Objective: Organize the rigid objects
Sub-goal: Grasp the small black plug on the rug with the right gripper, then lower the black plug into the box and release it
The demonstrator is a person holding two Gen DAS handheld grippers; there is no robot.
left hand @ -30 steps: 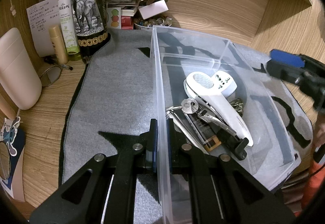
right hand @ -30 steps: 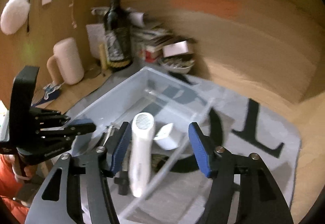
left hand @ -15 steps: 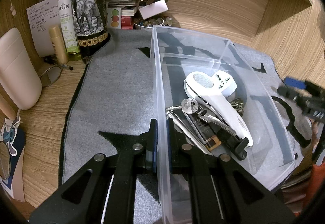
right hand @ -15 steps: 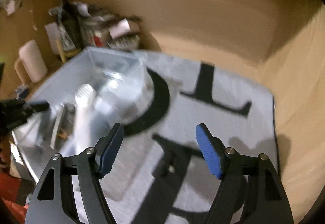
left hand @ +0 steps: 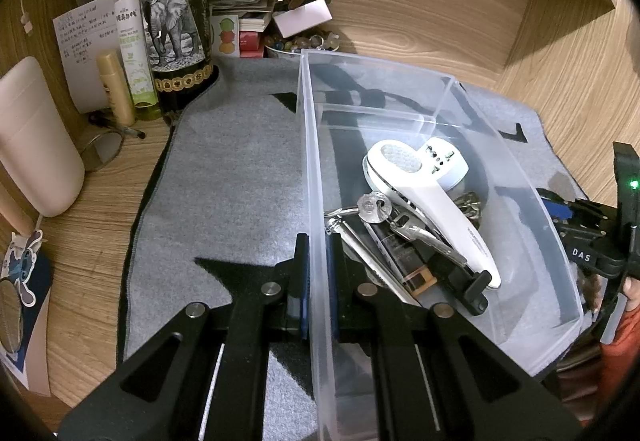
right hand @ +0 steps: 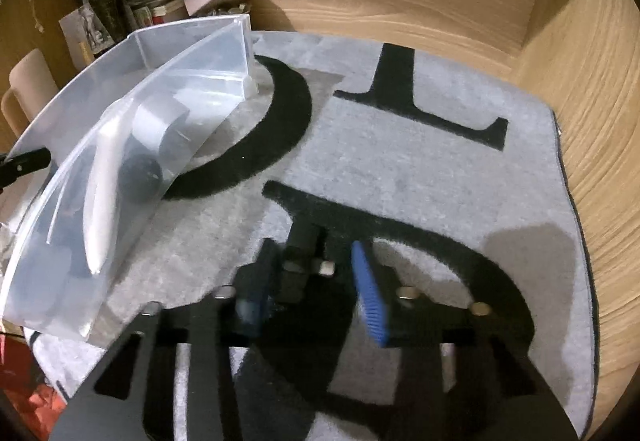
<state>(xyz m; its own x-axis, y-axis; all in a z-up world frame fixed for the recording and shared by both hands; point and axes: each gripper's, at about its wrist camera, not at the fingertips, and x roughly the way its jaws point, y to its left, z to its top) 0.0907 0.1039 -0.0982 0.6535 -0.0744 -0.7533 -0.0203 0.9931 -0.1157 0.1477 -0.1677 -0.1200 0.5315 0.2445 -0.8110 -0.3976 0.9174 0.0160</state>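
Your right gripper (right hand: pixel 316 273) has come off the bin (right hand: pixel 160 41) and dropped to the mat (right hand: pixel 420 169) on its right side. Its jaws have just been closing, with a small black piece (right hand: pixel 300 253) now between them. The view is blurred there. A sliver of gap shows by the right pad (right hand: pixel 370 301) and the left pad is smeared, so you can't tell whether it's gripped yet.

The piece lies dead ahead of the right gripper, flat on a black letter of the mat. Its long axis runs along the fingers, pointing away from you, and a silver bit sticks out toward the right pad. The right hand is on it and the left is well apart.

Your left gripper (left hand: pixel 316 269) hasn't moved and is clamped on the bin's near left wall, one pad inside and one outside, steadying it.

The bin sits up and to the left of the right gripper, near it. Inside are a white device (left hand: pixel 432 201), keys (left hand: pixel 374 203) and other bits, piled at the near end, while the far section looks bare.

To drop the piece in you'd likely have to lift it over the bin's right wall. The black-on-black contrast makes the grasp hard to judge. A bottle (left hand: pixel 176 21) and clutter stand beyond the bin, out of the way
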